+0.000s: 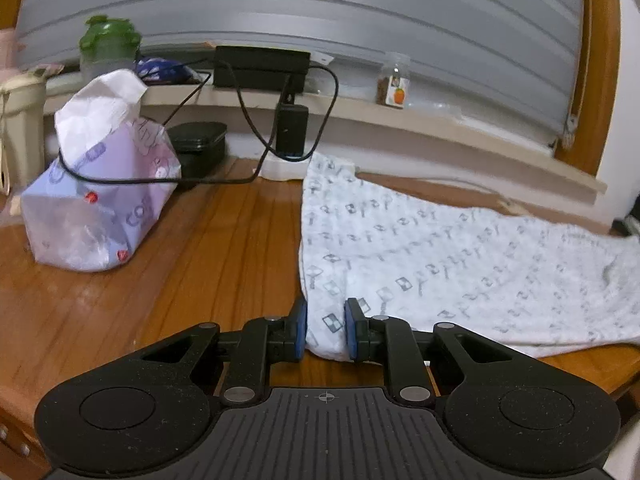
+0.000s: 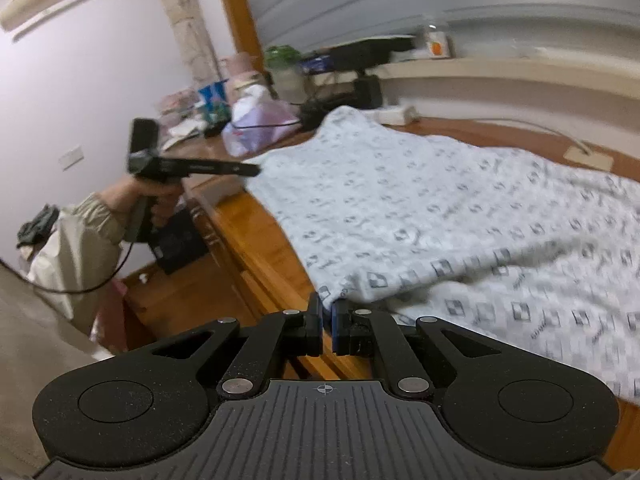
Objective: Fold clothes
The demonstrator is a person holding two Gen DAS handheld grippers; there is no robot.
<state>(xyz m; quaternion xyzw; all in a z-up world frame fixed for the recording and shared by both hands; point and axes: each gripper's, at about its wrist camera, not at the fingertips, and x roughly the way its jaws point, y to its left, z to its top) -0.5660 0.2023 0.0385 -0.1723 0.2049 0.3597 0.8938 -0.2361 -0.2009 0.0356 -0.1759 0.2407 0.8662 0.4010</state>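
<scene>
A white garment with a small grey print (image 1: 440, 256) lies spread on the wooden table (image 1: 224, 240). My left gripper (image 1: 326, 328) is at its near left corner, and its blue pads (image 1: 301, 330) close on a fold of the cloth. In the right wrist view the garment (image 2: 440, 208) covers most of the table. My right gripper (image 2: 327, 322) is shut on its near edge, lifting a fold. The left gripper also shows in the right wrist view (image 2: 252, 169), held in a hand at the garment's far left edge.
A plastic bag with tissue (image 1: 100, 192) stands at the left, with a black cable (image 1: 248, 120) over it. A black case (image 1: 198, 150), a charger (image 1: 292, 128), a green-lidded bottle (image 1: 108, 46) and a small jar (image 1: 394, 80) are at the back ledge. The table's front edge (image 2: 256, 256) drops to the floor.
</scene>
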